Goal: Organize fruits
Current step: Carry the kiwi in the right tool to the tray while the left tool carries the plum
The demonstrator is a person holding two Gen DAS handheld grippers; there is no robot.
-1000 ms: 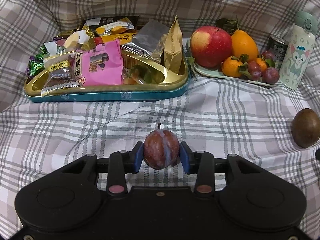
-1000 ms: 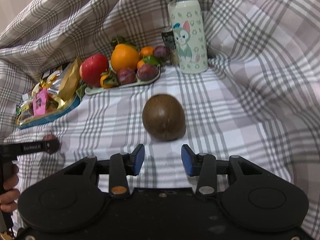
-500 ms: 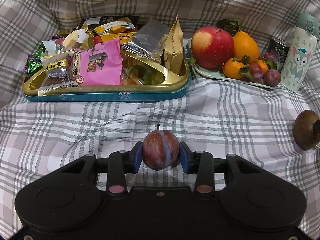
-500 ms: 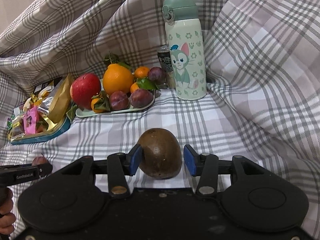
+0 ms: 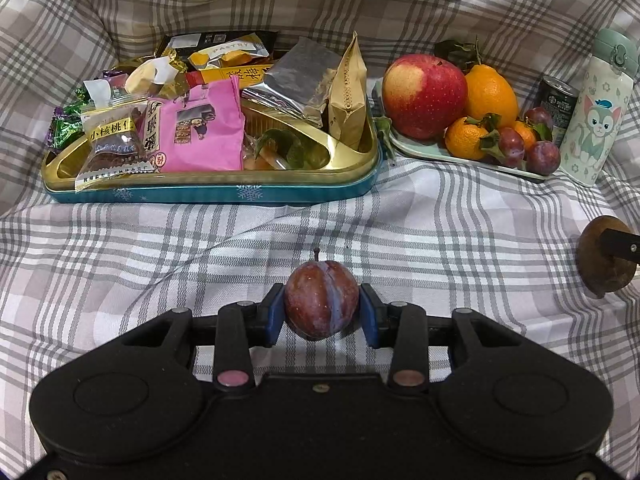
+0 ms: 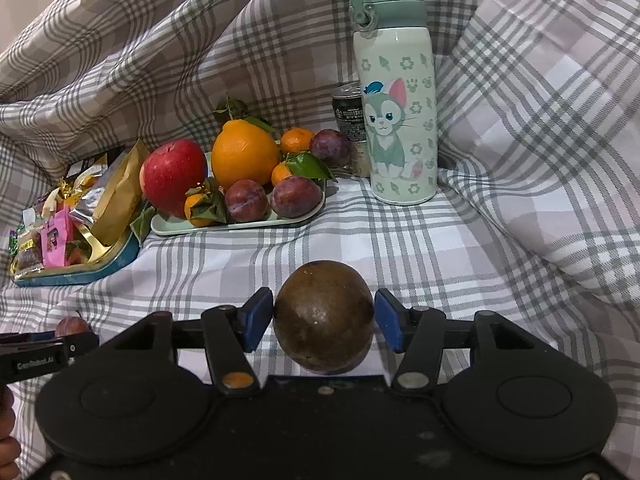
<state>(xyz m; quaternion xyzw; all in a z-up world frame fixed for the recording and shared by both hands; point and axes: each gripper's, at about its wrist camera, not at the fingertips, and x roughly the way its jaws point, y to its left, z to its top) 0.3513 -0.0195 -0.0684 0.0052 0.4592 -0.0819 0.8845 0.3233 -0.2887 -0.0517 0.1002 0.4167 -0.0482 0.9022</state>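
checked cloth [image 6: 400,240] under all | brown round fruit [image 6: 324,316] near centre, between right gripper [image 6: 324,322] pads, jaws just widened, small gaps, released | plum [image 5: 321,299] stem up-far, long axis upright, left gripper [image 5: 321,316] clamping it

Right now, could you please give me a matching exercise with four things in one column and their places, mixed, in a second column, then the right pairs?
Things:
1. plum with stem
2. brown round fruit
3. red apple
4. pink snack packet

Places:
A. in the gold snack tin
B. between the open pads of the right gripper
C. on the pale green tray
D. clamped in the left gripper

Pairs: 1-D, 2-B, 3-C, 4-A
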